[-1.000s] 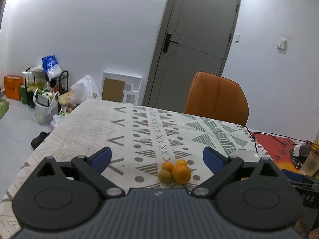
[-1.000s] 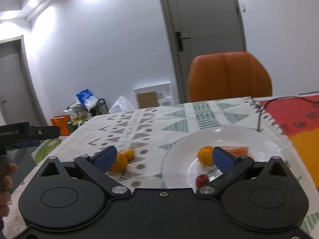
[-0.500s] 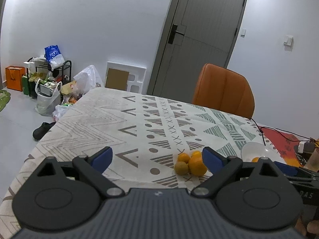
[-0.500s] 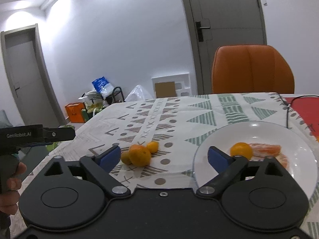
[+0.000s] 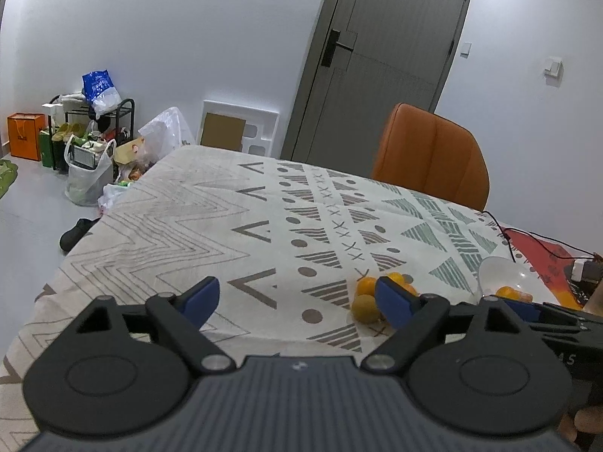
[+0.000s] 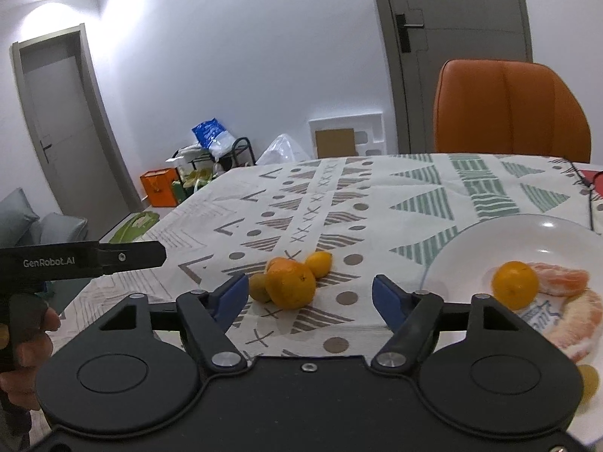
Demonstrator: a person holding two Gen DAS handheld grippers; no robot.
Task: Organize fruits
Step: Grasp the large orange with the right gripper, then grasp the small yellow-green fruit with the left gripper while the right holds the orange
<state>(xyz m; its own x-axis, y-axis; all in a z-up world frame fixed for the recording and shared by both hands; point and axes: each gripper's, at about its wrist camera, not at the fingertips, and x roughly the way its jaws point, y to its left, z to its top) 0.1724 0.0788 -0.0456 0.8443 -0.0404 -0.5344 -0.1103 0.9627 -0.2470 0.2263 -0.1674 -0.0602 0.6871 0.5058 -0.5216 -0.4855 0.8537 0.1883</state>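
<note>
Patterned cloth covers the big table [image 6: 377, 196], and an orange chair [image 6: 505, 109] sits at the far side. On the right, the white plate [image 6: 501, 233] holds one small orange and peeled pieces — likely where fruit should go. Just left of it, a little pile of oranges [image 6: 290, 282] waits on the cloth. Only the right view shows the plate's fruit clearly. The right gripper [image 6: 309, 293] is spread wide and empty near the pile; the left gripper [image 5: 294, 297] is wide and empty too.
</note>
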